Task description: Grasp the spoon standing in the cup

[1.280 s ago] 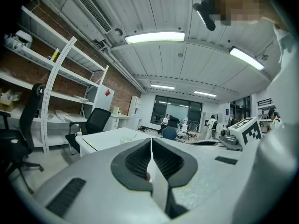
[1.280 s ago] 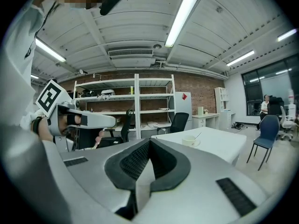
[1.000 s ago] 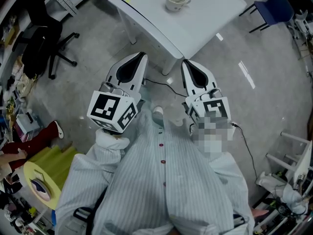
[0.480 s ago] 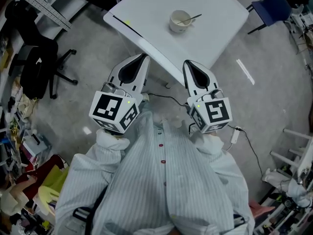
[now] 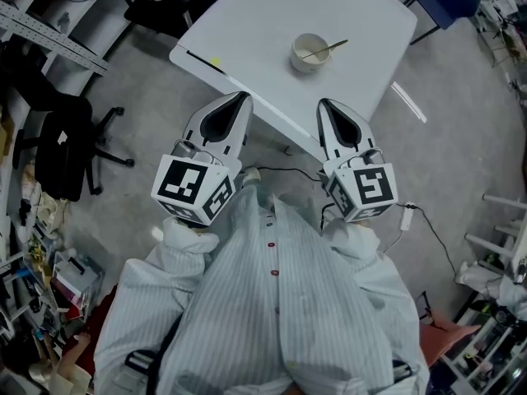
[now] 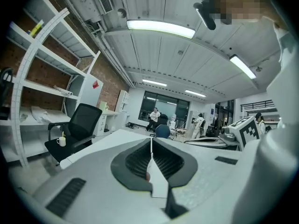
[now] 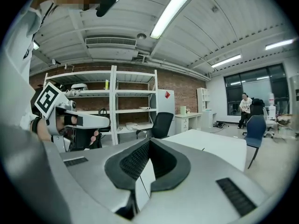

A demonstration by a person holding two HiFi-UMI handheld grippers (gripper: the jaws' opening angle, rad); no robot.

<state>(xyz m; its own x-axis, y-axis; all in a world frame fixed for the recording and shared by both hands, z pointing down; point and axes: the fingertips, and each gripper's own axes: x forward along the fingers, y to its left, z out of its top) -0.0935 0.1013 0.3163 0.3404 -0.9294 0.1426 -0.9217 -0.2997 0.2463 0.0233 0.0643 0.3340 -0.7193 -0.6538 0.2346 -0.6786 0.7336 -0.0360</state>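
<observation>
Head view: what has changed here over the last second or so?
The person has moved toward the white table: its near edge now lies by the tips of the left gripper and right gripper, and the cup sits lower in the picture. Nothing was grasped or released. Both grippers stay shut and empty; the spoon still rests in the cup.
</observation>
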